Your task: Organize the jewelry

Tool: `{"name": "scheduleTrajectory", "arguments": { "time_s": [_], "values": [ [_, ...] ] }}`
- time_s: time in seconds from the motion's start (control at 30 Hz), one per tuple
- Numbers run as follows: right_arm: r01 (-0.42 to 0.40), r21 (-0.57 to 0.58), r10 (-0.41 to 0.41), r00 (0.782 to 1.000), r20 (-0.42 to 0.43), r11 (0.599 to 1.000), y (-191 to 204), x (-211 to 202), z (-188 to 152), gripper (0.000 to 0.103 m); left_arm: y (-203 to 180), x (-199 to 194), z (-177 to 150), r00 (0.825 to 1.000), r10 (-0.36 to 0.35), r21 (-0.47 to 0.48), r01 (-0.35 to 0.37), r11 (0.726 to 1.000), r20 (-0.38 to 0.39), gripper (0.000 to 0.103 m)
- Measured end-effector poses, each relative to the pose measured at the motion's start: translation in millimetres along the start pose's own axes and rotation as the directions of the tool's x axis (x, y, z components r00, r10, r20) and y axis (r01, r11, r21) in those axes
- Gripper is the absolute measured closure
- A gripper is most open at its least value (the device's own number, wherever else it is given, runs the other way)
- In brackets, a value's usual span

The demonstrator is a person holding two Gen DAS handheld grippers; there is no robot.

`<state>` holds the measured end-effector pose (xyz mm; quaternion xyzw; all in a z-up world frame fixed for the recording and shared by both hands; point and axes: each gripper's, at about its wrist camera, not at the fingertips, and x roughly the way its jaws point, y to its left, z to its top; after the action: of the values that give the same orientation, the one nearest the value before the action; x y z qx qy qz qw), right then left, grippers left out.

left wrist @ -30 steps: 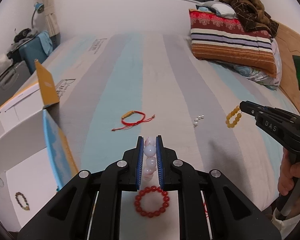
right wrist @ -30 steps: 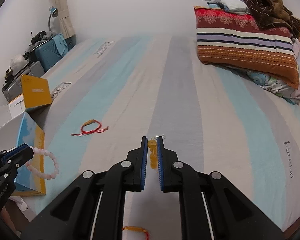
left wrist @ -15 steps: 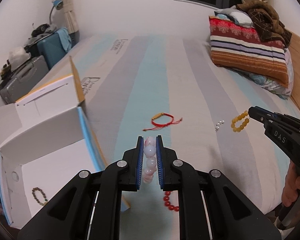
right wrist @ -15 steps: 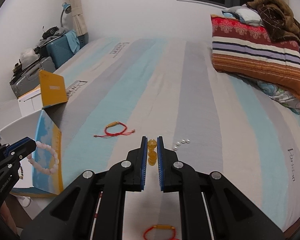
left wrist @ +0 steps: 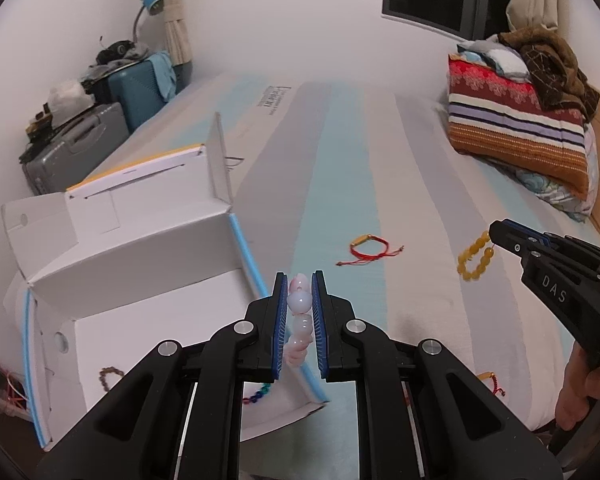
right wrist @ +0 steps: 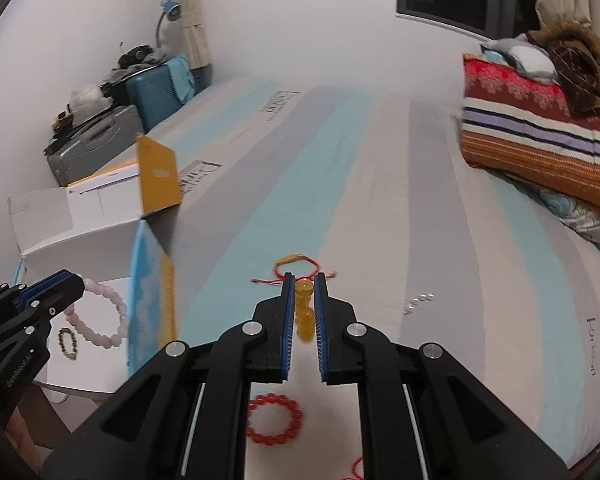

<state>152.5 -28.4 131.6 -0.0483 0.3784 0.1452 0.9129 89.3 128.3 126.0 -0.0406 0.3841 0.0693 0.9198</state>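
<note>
My left gripper [left wrist: 300, 280] is shut on a pale pink bead bracelet [left wrist: 300, 320], held over the right edge of the open white box [left wrist: 148, 320]; the bracelet also shows in the right wrist view [right wrist: 100, 316]. My right gripper [right wrist: 304, 280] is shut on a yellow bead bracelet [right wrist: 304, 312], held above the bed; it hangs from that gripper in the left wrist view [left wrist: 476, 260]. A brown bead bracelet [left wrist: 110, 376] and a multicoloured one [left wrist: 256, 394] lie in the box.
On the striped bed sheet lie a red cord bracelet [left wrist: 370, 250], a red bead bracelet [right wrist: 274, 420], small white pearls [right wrist: 418, 302] and another red cord piece [left wrist: 494, 384]. A striped pillow [left wrist: 516, 120] sits far right. Suitcases [left wrist: 100, 128] stand left of the bed.
My left gripper has carried the pink bracelet leftward from above the bed to over the box edge. My right gripper has moved left with the yellow bracelet.
</note>
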Motion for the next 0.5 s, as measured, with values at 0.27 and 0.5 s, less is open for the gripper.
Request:
{"name": "scheduleTrajectory", "arguments": {
  "time_s": [0.27,0.5],
  "values": [
    [-0.033,-0.046,0.034,0.999,0.011,0.998,52.3,-7.7,7.6,0.094,41.0,-16.7,-2.6,0.999,0.033,-0.034,-0.033,0.999,0.005,0.091],
    [-0.078,-0.095,0.08,0.997,0.014,0.992,101.5,-13.3,10.8,0.094,78.6,-31.1,-7.3,0.997,0.077,-0.078,-0.077,0.994,0.006,0.091]
  ]
}}
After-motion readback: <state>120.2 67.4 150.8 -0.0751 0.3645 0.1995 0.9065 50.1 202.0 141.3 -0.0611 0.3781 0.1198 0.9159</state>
